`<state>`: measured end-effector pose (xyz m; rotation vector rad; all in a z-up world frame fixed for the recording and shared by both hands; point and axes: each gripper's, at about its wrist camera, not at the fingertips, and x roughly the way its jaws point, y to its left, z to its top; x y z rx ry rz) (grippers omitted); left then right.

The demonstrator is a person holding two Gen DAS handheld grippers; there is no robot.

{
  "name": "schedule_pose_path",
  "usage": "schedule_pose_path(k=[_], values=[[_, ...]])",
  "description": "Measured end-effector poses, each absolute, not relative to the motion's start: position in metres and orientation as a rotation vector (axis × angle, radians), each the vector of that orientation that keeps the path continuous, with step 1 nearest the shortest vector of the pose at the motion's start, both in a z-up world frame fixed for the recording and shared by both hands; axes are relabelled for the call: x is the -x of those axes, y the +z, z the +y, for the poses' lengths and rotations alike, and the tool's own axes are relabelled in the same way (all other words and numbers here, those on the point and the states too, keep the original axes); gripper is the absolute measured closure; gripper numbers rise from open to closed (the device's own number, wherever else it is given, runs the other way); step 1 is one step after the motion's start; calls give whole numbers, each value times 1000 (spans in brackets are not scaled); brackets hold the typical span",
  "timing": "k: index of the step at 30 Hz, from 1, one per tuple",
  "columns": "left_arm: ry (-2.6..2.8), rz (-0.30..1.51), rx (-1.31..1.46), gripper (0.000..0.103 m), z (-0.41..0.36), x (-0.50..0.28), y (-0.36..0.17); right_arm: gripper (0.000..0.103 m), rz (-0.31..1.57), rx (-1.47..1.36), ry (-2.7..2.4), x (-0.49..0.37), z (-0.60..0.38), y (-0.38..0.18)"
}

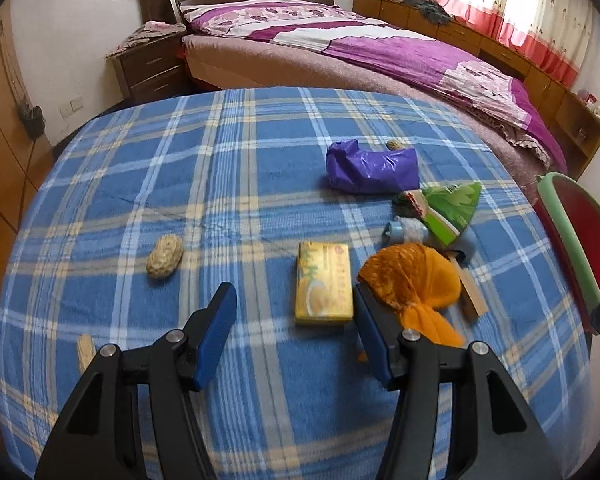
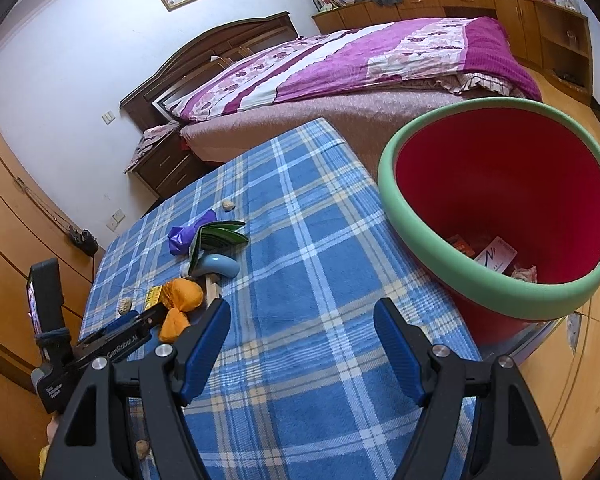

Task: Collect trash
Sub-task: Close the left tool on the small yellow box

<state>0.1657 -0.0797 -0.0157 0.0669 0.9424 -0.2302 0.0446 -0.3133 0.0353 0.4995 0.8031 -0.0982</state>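
Trash lies on a blue plaid table (image 1: 220,184). In the left wrist view I see a yellow box (image 1: 325,282), an orange net bag (image 1: 414,280), a purple plastic bag (image 1: 372,166), a green packet (image 1: 452,206), a blue curved piece (image 1: 404,232) and a peanut shell (image 1: 165,257). My left gripper (image 1: 294,300) is open, just short of the yellow box, its right finger beside the orange bag. My right gripper (image 2: 302,314) is open and empty above the table (image 2: 320,248), left of the red bin with a green rim (image 2: 500,208), which holds some scraps.
A wooden stick (image 1: 470,292) lies right of the orange bag; another small shell (image 1: 394,145) sits behind the purple bag. A scrap (image 1: 85,350) lies by the left finger. The bin's rim (image 1: 568,240) shows at the table's right edge. A bed (image 1: 380,52) and nightstand (image 1: 148,68) stand behind.
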Motion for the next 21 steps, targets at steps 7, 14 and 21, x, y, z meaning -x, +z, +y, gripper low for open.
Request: schedule_pose_path(k=[7,14,21], values=[[-237,921,-84,66,-82,-167,-16,27,803,-505,-100,-44,-315,35],[-278,931,-13,76,-69,-158,-10,27,797,-472,-69,-44,-303,40],[-262,867,55,76,-43,-136,9,27,792,-414,-3,-53,-272,53]])
